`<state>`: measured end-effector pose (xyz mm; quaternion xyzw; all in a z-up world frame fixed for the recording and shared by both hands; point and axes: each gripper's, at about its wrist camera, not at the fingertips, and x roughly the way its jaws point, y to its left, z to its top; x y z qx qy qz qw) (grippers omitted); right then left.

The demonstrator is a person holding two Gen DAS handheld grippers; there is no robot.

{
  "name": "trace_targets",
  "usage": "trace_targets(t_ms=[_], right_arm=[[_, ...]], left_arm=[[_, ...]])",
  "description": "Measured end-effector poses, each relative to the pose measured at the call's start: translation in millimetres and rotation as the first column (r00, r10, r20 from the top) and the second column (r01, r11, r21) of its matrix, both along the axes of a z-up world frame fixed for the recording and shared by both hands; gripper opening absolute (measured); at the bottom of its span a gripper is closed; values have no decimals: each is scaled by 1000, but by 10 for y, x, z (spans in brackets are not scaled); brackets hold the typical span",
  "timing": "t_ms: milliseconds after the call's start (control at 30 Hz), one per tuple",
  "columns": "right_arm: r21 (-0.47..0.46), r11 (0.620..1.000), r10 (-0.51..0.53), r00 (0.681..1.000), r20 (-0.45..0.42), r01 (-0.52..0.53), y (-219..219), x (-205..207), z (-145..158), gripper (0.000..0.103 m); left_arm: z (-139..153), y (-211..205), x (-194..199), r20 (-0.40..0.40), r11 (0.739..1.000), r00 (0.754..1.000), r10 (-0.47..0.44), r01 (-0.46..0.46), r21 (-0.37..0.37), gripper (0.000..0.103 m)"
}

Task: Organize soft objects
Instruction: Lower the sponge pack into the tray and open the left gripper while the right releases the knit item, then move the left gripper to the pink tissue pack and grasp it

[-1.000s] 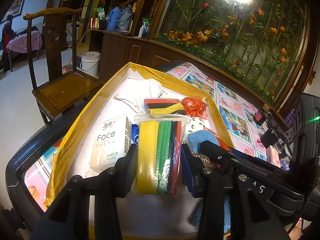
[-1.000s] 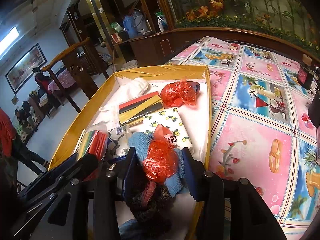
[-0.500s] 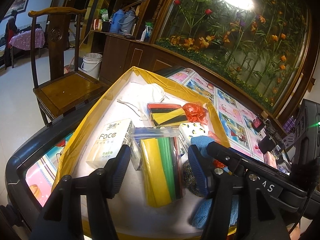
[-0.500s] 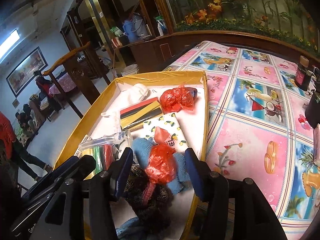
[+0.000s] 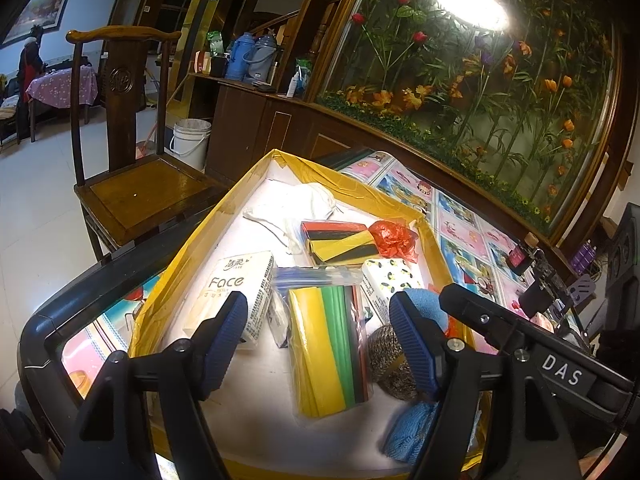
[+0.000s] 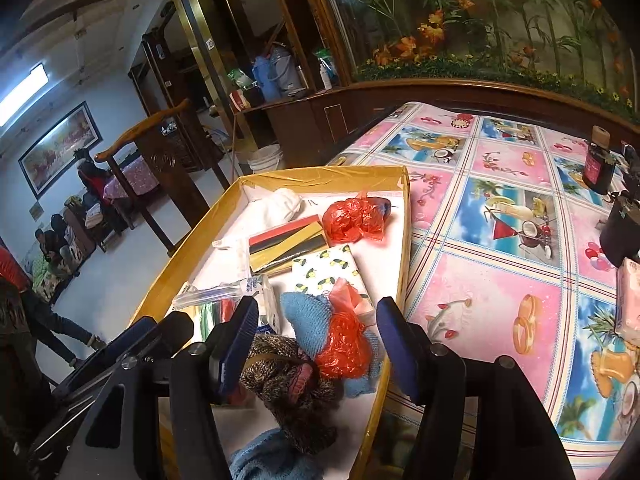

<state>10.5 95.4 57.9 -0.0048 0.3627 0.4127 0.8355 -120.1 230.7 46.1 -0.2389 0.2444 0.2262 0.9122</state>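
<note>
A yellow-rimmed tray (image 5: 176, 260) (image 6: 352, 172) holds the soft things. My left gripper (image 5: 320, 336) is open above a zip bag of yellow, green and red sheets (image 5: 328, 344), not touching it. A Face tissue pack (image 5: 232, 288) lies to its left. My right gripper (image 6: 316, 344) is open above a red plastic bag (image 6: 344, 344), blue cloth (image 6: 308, 320) and a brown knit piece (image 6: 288, 380). Further back lie a lemon-print pack (image 6: 332, 268), striped sheets (image 6: 284, 244), another red bag (image 6: 352, 216) and white cloth (image 6: 284, 204).
The tray sits at the left end of a table with a pink and blue picture cloth (image 6: 500, 240). A dark bottle (image 6: 598, 160) stands at its far right. A wooden chair (image 5: 136, 184) and white bucket (image 5: 190, 138) stand beyond the tray.
Both grippers opened and pulled back and up. The left let go of the zip bag, the right let go of the red bag and blue cloth; both things now lie in the tray.
</note>
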Motion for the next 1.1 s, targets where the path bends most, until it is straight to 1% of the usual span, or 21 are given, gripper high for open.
trace_targets(t_ms=[267, 400, 533, 600, 700, 833, 900, 1000, 1100], right_arm=[[44, 999, -30, 999, 21, 29, -207, 4, 95, 76], [102, 992, -77, 997, -19, 79, -470, 114, 112, 77], [150, 981, -114, 989, -89, 127, -755, 260, 101, 77], [158, 976, -136, 986, -94, 150, -891, 316, 114, 78], [148, 971, -180, 981, -75, 189, -1090, 371, 157, 80], [129, 959, -244, 966, -88, 254, -1470, 524, 164, 80], [117, 948, -287, 953, -94, 296, -1707, 601, 157, 80], [123, 926, -347, 933, -97, 357, -2099, 701, 157, 80], [130, 898, -409, 907, -98, 420, -2485, 791, 168, 80]], left_arm=[[-12, 9, 1, -5, 1000, 1000, 2, -2, -6, 73], [-22, 14, 11, -10, 1000, 1000, 2, -2, -10, 73], [-21, 16, 10, -11, 1000, 1000, 1, -1, -8, 73], [-33, 19, 4, -16, 1000, 1000, 1, -1, -6, 73], [-46, 29, -1, -24, 1000, 1000, 6, -6, -2, 73], [-22, -12, -7, -25, 999, 999, 22, -21, 24, 73], [-3, -57, 18, -32, 999, 999, 25, -23, 45, 73], [30, -113, 10, -30, 997, 999, 29, -27, 66, 73], [69, -231, 30, -25, 998, 1000, -2, 4, 60, 73]])
